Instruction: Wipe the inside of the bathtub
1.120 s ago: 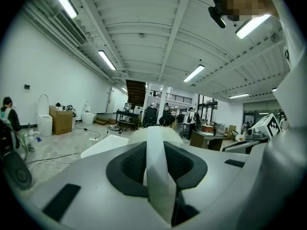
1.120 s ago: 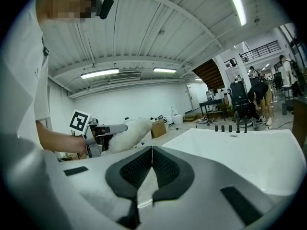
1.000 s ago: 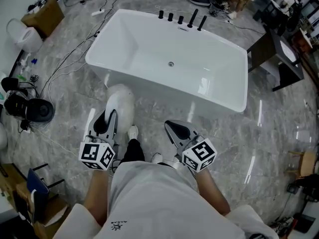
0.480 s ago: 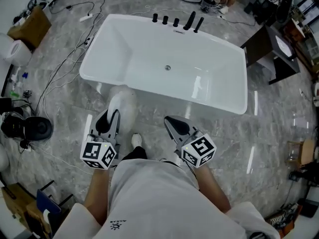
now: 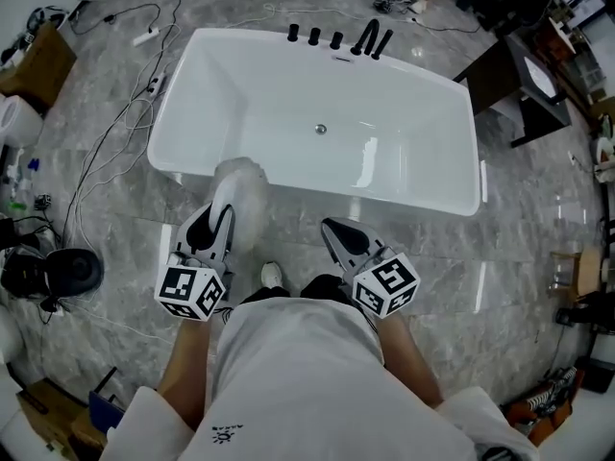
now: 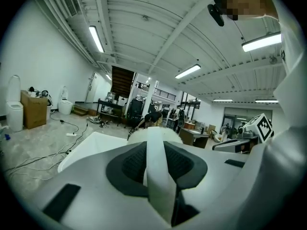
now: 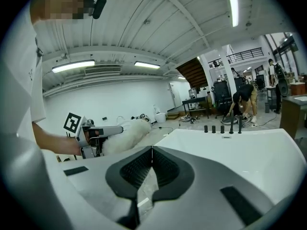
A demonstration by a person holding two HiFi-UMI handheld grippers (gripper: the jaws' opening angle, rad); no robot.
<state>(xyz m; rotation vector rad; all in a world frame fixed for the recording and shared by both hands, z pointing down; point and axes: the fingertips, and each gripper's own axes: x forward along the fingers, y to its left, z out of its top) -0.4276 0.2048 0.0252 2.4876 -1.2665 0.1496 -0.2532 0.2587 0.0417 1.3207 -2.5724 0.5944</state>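
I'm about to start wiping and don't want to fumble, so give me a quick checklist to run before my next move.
1. Left gripper grips the duster: ok, jaws shut on its white handle.
2. Duster head inside the bathtub: not ok, it hangs at the near rim.
3. Tub interior free of objects: ok, only the drain shows.
4. Right gripper free: ok, jaws together, nothing between them.
5. Cables away from the feet: ok, they lie left of the tub.
6. Tub surface wet or dry: cannot tell.
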